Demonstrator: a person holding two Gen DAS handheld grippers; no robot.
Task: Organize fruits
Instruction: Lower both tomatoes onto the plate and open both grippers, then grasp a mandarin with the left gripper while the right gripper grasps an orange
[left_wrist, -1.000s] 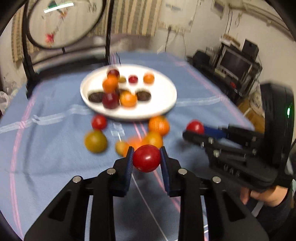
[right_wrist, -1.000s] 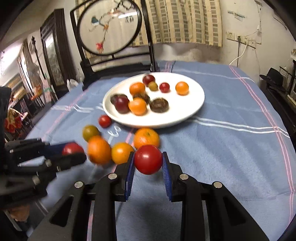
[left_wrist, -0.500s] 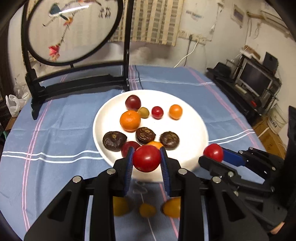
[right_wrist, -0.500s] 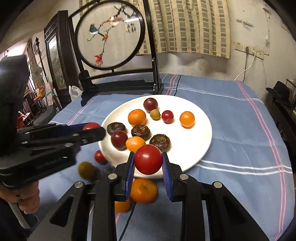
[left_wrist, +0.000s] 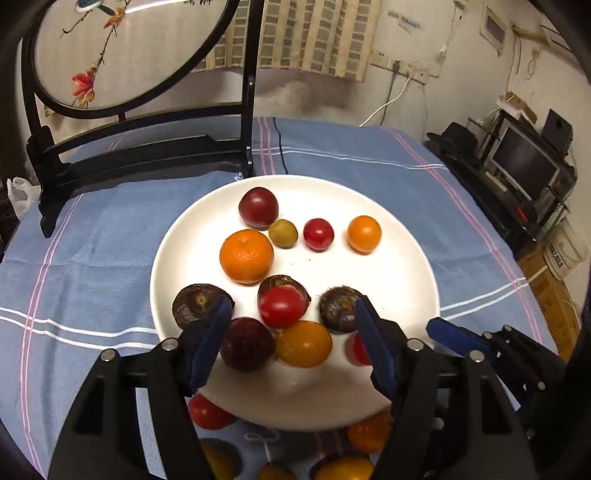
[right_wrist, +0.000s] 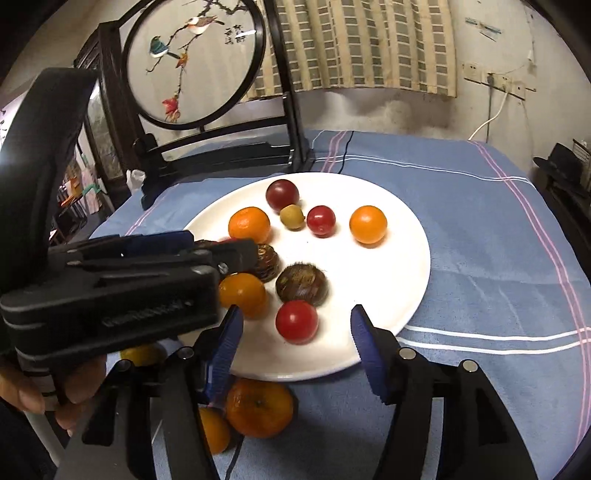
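The left gripper (left_wrist: 291, 325) hangs over the near edge of the round white ceramic plate (left_wrist: 399, 266), its blue-padded jaws just sprung apart, and the small glossy red tomato (left_wrist: 281, 307) it was carrying sits loose between them, touching neither pad. That tomato rests against a dark brown ridged fruit (left_wrist: 283, 286) at its 12 o'clock and a smooth yellow-orange tomato (left_wrist: 303, 343) at its 6 o'clock, which likely stop it rolling. The right gripper (right_wrist: 295, 332) has likewise just been opening; its own red cherry tomato (right_wrist: 296, 321) lies free on the plate between the spread pads, clear of both. In the right view it sits at 6 o'clock from another dark brown wrinkled fruit (right_wrist: 301, 285).

Both drops land on the plate's near side, probably because that is the shortest reach from the loose fruit. A dimpled orange mandarin (right_wrist: 260, 408) and other pieces remain on the blue striped tablecloth (right_wrist: 480, 266) at the plate's 6 o'clock, so more collecting appears to remain.
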